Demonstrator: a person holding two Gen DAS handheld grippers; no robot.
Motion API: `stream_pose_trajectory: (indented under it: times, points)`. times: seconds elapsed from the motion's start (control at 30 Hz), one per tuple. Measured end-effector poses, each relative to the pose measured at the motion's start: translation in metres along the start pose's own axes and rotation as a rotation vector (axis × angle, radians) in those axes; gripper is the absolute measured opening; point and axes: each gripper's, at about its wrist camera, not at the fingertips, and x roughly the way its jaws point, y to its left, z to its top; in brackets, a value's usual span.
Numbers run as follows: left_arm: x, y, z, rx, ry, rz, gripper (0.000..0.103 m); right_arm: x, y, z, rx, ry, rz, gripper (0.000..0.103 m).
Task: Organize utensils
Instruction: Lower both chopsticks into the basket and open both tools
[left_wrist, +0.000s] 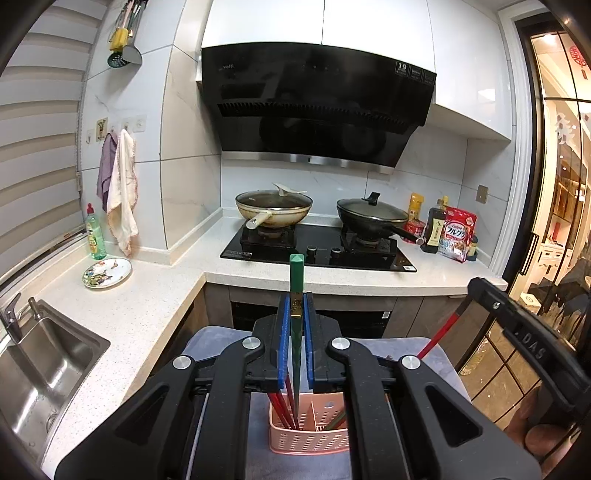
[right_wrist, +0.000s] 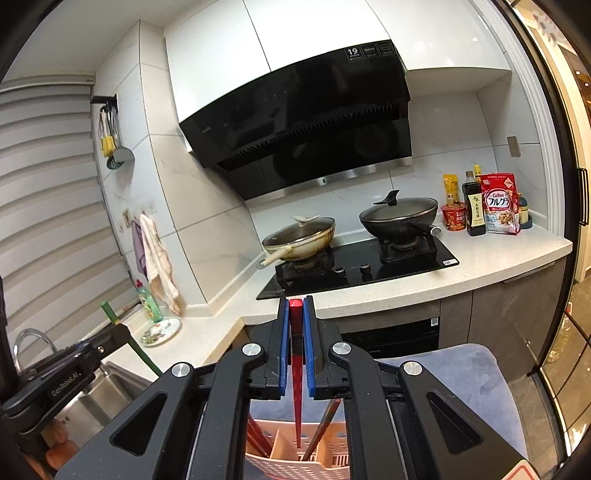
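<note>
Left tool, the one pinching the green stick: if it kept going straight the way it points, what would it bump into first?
Probably the front edge of the counter just before the black stove. The left tool points slightly downward across open space; depth is hard to judge.

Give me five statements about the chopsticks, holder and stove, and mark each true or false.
1. The left tongs are shut on a green chopstick. True.
2. The right tongs hold a green chopstick. False: a red chopstick.
3. The pink holder is empty. False: several chopsticks stand in it.
4. Both pans on the stove have lids on. True.
5. The plate lies in the sink. False: it lies on the counter beside the sink.
</note>
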Motion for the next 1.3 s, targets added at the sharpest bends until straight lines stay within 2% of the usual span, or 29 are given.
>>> stream_pose_trajectory:
  times: [0.47,0.73,0.77,0.8,0.9,1.07,1.23,1.3]
  points:
    - [0.04,0.003,-0.031,-0.01,0.086,0.0,0.007,0.049,-0.015,-0.051,0.002,0.143,-0.02,0.007]
    - [0.056,0.004,-0.049,-0.01,0.125,0.033,0.008,0.063,-0.014,-0.071,-0.016,0.198,-0.023,0.007]
    - [0.056,0.003,-0.051,-0.008,0.127,0.04,0.009,0.062,-0.014,-0.072,-0.012,0.197,-0.023,0.008]
    - [0.057,0.004,-0.052,-0.009,0.129,0.047,0.014,0.062,-0.015,-0.072,-0.009,0.197,-0.022,0.013]
    - [0.057,0.005,-0.056,-0.017,0.137,0.062,0.029,0.06,-0.014,-0.074,-0.012,0.202,-0.021,0.014]
    - [0.053,0.005,-0.059,-0.011,0.138,0.078,0.034,0.054,-0.012,-0.074,-0.015,0.197,-0.017,0.02]
    - [0.046,0.005,-0.06,-0.004,0.136,0.085,0.035,0.046,-0.008,-0.073,-0.016,0.193,-0.013,0.022]
    - [0.043,0.005,-0.061,-0.001,0.133,0.088,0.037,0.041,-0.006,-0.073,-0.014,0.189,-0.013,0.029]
